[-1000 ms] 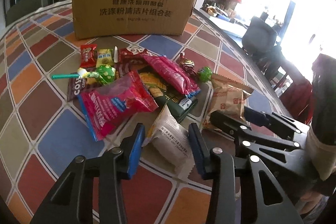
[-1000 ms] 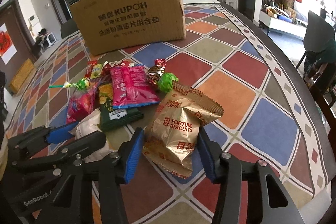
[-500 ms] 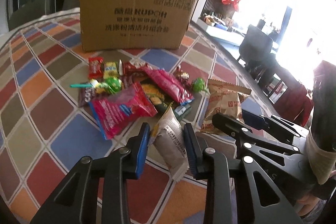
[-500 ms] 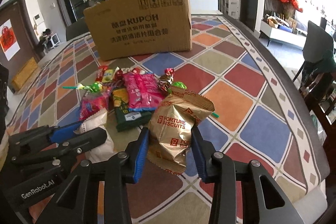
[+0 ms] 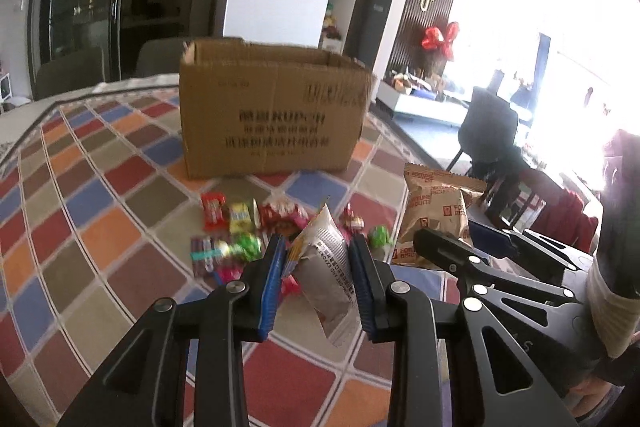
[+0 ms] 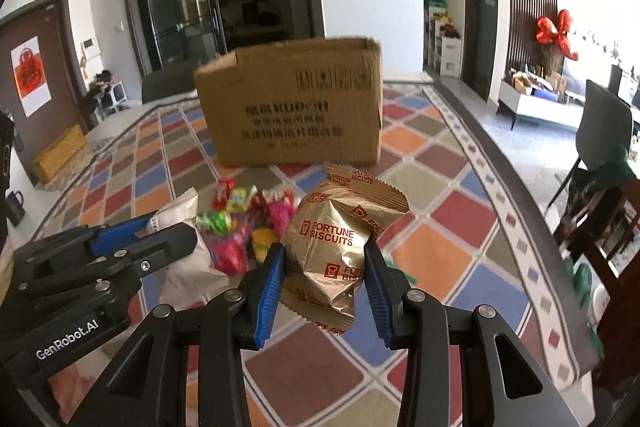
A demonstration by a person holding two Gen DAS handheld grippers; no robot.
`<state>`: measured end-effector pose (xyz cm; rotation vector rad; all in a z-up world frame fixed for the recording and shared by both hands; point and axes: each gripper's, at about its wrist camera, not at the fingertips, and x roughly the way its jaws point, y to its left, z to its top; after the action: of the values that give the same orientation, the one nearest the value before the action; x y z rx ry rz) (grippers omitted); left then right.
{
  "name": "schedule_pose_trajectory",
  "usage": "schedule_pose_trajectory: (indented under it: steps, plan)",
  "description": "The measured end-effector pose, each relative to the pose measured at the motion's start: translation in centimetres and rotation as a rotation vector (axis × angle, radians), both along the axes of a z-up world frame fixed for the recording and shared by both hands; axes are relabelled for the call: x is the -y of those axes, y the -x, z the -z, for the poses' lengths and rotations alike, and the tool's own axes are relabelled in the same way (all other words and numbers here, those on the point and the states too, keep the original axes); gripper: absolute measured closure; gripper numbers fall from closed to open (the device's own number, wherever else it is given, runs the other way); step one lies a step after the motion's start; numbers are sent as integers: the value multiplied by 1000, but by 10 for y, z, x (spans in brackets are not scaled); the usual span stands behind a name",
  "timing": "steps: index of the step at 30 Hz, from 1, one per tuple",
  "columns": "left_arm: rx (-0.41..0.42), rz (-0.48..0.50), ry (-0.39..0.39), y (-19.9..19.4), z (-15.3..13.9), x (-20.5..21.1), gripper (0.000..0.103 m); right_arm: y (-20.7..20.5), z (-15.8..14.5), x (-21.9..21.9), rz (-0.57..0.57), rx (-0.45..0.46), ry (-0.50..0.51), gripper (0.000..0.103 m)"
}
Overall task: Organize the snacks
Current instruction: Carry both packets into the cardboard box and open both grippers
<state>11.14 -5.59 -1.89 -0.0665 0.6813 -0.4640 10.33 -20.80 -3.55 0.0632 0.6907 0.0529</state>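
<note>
- While both packets hang clear of the bench (image 5: 100,227), the left hand-held gripper (image 5: 318,279) is clenched on a white-and-silver snack packet (image 5: 326,267); its blue pads press the packet's two sides, and the packet stands nearly upright with one sealed end pointing up.
- Right hand-held gripper (image 6: 325,285): clenched on a gold Fortune Biscuits packet (image 6: 340,247), pads on the lower half, crimped top edge above the jaws.
- Seen from the left wrist camera, the gold packet sits to the right of the white one, with the right gripper's black frame below it.
- Seen from the right wrist camera, the left gripper and its white packet sit at the left, near the bench edge.
- Remaining snack pile (image 5: 248,227): small wrapped sweets in red, yellow, green and pink, lying on the bench's chequered cloth between the grippers and the box; blurred, so individual labels are not readable.
- Cardboard box (image 5: 272,111): upright on the bench behind the pile, top open, printed side facing the cameras; contents not visible.
- Background: black chair (image 5: 488,123) beside the bench on the right, red bow (image 6: 556,35) on the slatted wall.
</note>
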Motion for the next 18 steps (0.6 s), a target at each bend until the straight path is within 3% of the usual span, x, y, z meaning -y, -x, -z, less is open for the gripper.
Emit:
schedule_pose_trajectory:
  steps: [10,18]
  plan:
    - [127,-31,-17,-32,-38,-6,70,-34,-38,-3,-14,97,-2,62]
    - [170,-46,-20,-69,-64,-12,70,-77,-59,-5,-30,129,-5,62]
